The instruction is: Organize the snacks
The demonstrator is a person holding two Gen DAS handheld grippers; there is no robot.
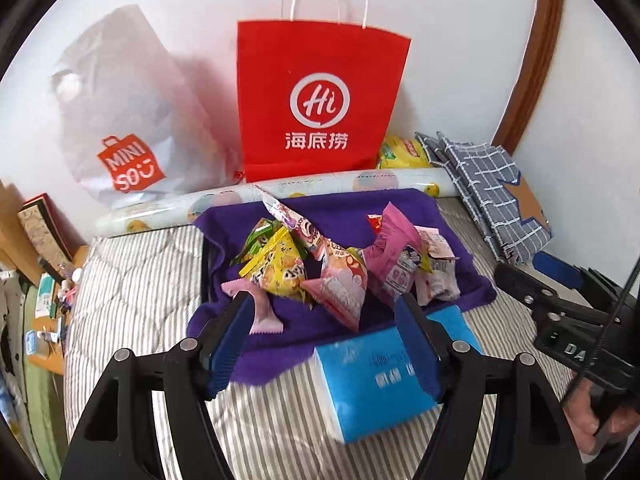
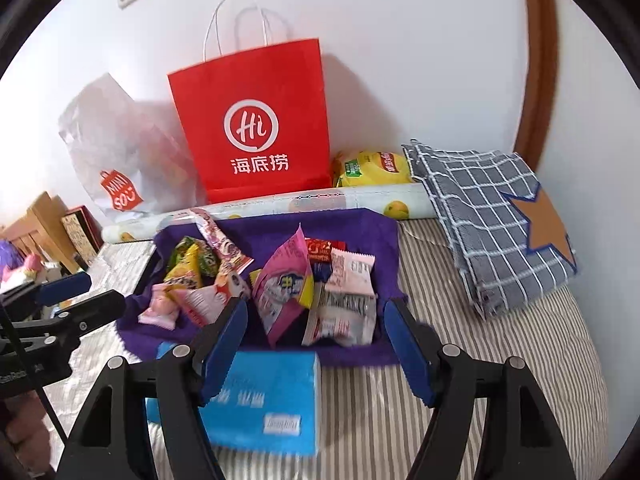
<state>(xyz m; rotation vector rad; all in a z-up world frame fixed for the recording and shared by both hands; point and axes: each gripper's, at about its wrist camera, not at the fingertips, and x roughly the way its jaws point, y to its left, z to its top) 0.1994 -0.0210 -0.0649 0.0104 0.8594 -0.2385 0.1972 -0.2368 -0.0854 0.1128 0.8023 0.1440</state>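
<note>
A pile of snack packets in pink, yellow and green wrappers lies on a purple cloth on the striped bed; it also shows in the right wrist view on the cloth. My left gripper is open and empty, just short of the pile's near edge, above a blue tissue pack. My right gripper is open and empty, its fingers either side of the pile's near right packets. The right gripper also shows at the right edge of the left wrist view, and the left gripper at the left edge of the right wrist view.
A red paper bag and a white Miniso bag stand against the wall behind a rolled printed sheet. A yellow chip bag and folded checked cloth lie at the right. A cluttered shelf is at the left.
</note>
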